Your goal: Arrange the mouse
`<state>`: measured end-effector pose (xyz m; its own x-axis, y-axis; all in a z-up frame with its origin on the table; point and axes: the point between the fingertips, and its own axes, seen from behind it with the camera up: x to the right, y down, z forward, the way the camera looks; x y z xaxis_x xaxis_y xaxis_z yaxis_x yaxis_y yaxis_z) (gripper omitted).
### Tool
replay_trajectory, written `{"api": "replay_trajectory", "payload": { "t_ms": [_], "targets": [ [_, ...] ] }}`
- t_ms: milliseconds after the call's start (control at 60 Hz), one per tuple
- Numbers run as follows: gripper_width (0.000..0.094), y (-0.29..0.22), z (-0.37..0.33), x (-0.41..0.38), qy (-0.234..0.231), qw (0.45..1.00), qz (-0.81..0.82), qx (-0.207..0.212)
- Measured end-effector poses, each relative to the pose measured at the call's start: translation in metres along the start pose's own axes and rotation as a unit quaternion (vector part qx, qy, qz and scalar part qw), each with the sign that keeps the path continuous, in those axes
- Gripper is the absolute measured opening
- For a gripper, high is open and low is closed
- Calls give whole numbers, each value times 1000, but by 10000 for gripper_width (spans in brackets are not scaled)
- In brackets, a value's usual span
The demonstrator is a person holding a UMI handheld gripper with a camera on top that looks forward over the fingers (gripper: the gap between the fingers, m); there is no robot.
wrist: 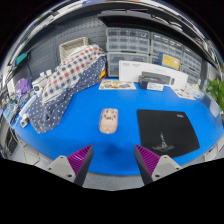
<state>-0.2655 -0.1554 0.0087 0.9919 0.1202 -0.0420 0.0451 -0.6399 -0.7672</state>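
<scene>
- A blue table [60,140] sits before shelves of storage bins [130,40].
- The mouse [109,118] lies at twelve o'clock beyond the jaws, left of a black mousepad [166,130].
- The gripper [113,160] has its jaws wide apart, empty.

A small, pale mouse [109,119] with a pinkish-beige shell lies flat on the blue bench [70,140], its length running away from the gripper [113,160]. It sits well beyond the open fingers, roughly midway between them, just beside the near left corner of a black mouse mat [167,130], off it
</scene>
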Motion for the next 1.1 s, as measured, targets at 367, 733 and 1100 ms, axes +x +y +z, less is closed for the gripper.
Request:
{"api": "replay_trajectory", "payload": {
  "t_ms": [367,733,1100],
  "targets": [
    [666,-64,107,-14,25,1000,13,2],
    [336,-72,116,-17,30,999,10,9],
    [337,-174,21,47,43,995,21,85]
  ]
}}
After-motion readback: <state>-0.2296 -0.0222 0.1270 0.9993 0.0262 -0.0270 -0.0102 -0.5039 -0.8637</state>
